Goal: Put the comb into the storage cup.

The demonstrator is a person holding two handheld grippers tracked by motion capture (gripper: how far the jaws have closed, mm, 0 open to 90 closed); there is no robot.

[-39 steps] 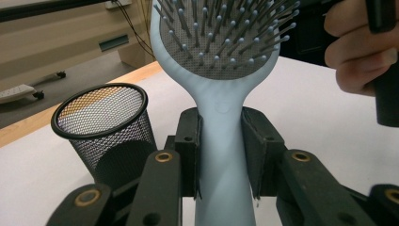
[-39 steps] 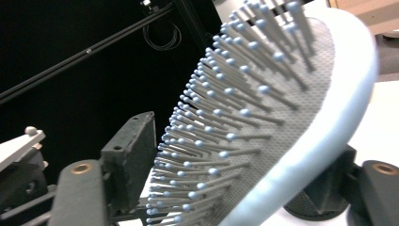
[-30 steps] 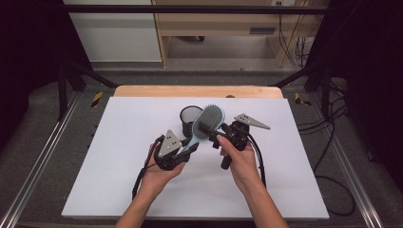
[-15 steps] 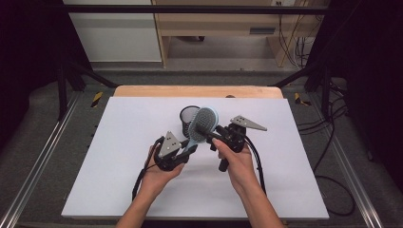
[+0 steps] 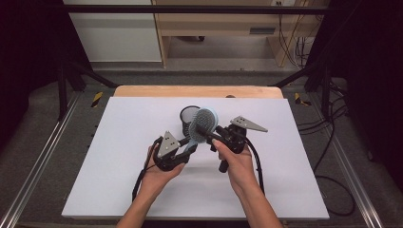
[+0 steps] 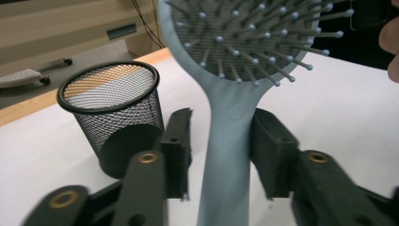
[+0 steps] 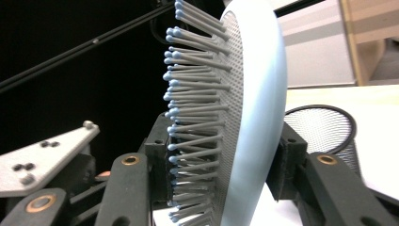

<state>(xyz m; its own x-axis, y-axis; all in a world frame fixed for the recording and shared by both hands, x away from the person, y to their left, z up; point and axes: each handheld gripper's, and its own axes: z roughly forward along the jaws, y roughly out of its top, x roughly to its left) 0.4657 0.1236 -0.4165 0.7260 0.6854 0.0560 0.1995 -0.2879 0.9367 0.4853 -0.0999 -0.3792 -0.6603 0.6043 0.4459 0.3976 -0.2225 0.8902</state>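
Two hand-held grippers (image 5: 202, 137) on hairbrush (image 5: 203, 124)

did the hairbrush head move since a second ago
Yes. In the high view the hairbrush head has swung left, from right of the mesh cup to overlapping its right rim.
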